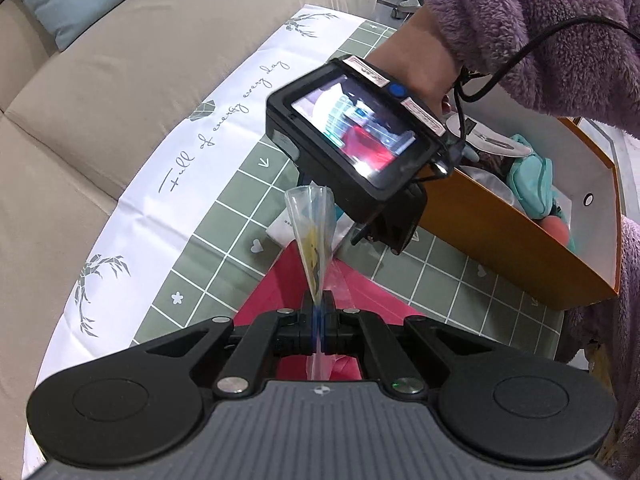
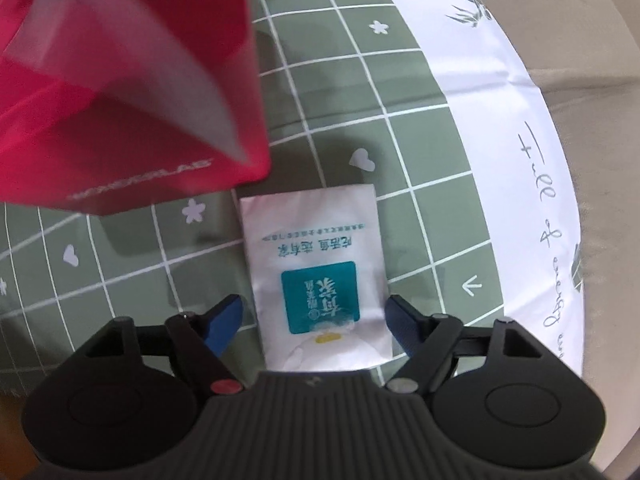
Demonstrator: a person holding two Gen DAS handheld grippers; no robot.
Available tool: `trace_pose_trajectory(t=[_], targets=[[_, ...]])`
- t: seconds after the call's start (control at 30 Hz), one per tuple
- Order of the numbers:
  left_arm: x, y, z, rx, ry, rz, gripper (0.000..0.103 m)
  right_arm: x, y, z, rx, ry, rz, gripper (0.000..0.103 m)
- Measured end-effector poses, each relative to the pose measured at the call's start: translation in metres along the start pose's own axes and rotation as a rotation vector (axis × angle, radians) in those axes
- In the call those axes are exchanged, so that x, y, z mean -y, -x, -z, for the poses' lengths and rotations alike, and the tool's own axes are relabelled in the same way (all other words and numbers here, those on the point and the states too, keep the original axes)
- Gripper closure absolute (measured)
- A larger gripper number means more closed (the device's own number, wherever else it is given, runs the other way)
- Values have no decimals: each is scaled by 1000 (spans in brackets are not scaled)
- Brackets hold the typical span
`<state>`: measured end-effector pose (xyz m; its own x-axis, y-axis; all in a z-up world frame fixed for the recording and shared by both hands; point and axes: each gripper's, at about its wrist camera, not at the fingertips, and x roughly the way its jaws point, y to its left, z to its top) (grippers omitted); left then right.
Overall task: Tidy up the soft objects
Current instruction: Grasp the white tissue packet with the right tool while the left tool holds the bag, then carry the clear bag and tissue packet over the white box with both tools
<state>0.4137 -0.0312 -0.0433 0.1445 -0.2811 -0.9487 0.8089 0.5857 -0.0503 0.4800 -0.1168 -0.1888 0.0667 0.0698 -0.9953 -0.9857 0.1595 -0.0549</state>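
My left gripper is shut on the edge of a clear plastic sleeve that holds a flat red soft pack. The pack hangs below the jaws, above the table. In the right wrist view the same red pack fills the upper left, blurred. A white tissue packet with a teal label lies flat on the green checked cloth. My right gripper points straight down over it, open, one blue pad on each side of the packet and neither pressing on it.
An orange cardboard box with a white inside stands at the right and holds teal soft items. The green and white tablecloth covers the table. A beige sofa with a blue cushion runs along its far edge. A purple fleece sleeve reaches over the box.
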Motion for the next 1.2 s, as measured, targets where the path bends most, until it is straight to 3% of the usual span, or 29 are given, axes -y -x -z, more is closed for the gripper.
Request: trace_pose_trajectory(t=[0.2, 0.27, 0.37, 0.53, 0.83, 1.2], targets=[[2, 0, 4, 8, 9, -4, 102, 2, 3, -1, 12, -18, -4, 45], [2, 2, 4, 14, 16, -9, 102, -1, 12, -1, 45, -23, -3, 63], [7, 9, 5, 27, 21, -18, 102, 1, 27, 1, 64, -70, 26, 78], [21, 25, 8, 43, 24, -40, 102, -13, 44, 8, 52, -64, 44, 83], [46, 51, 19, 55, 73, -101, 102, -38, 113, 18, 123, -71, 113, 85], [111, 90, 46, 98, 61, -134, 102, -124, 184, 42, 232, -18, 156, 85]])
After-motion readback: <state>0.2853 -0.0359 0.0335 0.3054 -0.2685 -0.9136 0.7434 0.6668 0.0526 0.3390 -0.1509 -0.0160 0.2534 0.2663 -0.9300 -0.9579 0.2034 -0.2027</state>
